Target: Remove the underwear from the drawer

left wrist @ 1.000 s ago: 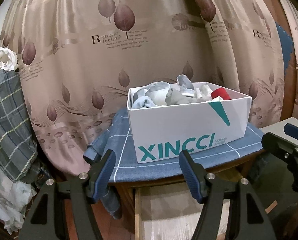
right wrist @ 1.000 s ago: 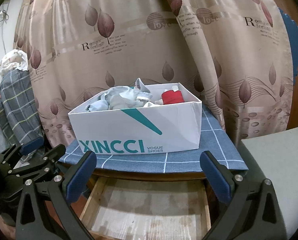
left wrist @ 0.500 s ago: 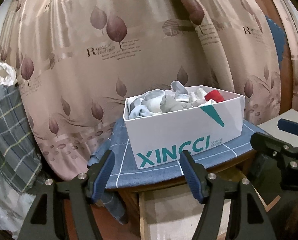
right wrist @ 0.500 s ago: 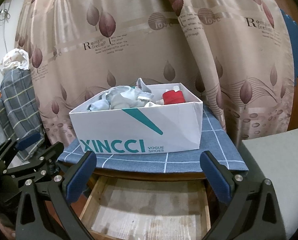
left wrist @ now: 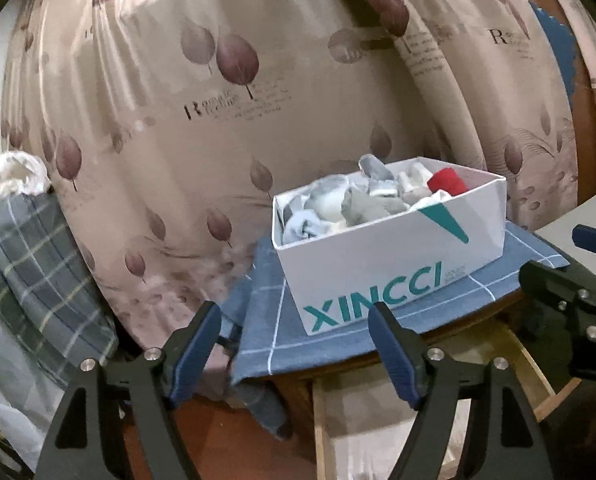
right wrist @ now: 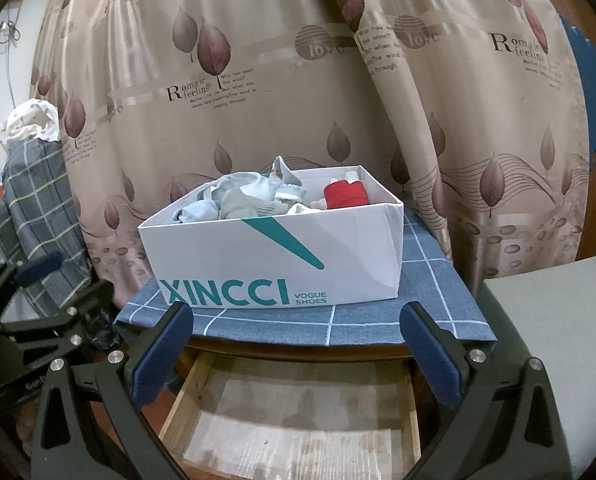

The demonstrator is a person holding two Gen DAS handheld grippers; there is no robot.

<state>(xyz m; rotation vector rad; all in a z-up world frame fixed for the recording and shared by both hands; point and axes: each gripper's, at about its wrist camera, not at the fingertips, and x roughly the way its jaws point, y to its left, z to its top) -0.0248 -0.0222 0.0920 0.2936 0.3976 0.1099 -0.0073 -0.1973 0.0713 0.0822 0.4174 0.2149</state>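
- The left hand-held gripper (left wrist: pixel 294 344) stood released, its two blue-padded fingers (left wrist: pixel 196 350) spread apart with only air between them; its jaws had just been opening wider, and nothing lay in the gap.
- It touched nothing and hung in front of the surface (left wrist: pixel 449 330), near the hanging corner of the blue checked cloth (left wrist: pixel 266 320).
- The right hand-held gripper (right wrist: pixel 298 354) was also released, its jaws wide and empty, poised above the open drawer (right wrist: pixel 298 432) without touching it.
- Each gripper showed at the edge of the other's view, the two well apart.
- The wooden drawer was pulled out beneath the surface; the part that showed held only a pale liner on its bottom, and no garment could be seen inside.
- A white shoebox (right wrist: pixel 274 260) with teal "XINCCI" lettering sat on the cloth on top of the surface, lid off.
- The underwear (right wrist: pixel 250 200) lay in that box, a loose heap of pale blue, grey and white pieces filling its left and middle part and rising a little over the rim.
- A red rolled garment (right wrist: pixel 345 194) lay at the right rear of the box, just beside the heap.
- A beige curtain (right wrist: pixel 258 80) with a leaf print hung behind the surface.
- A grey plaid fabric (right wrist: pixel 34 208) was draped at the left, with a white bundle (right wrist: pixel 32 122) on top.
- A grey flat block (right wrist: pixel 557 340) stood at the right of the drawer.
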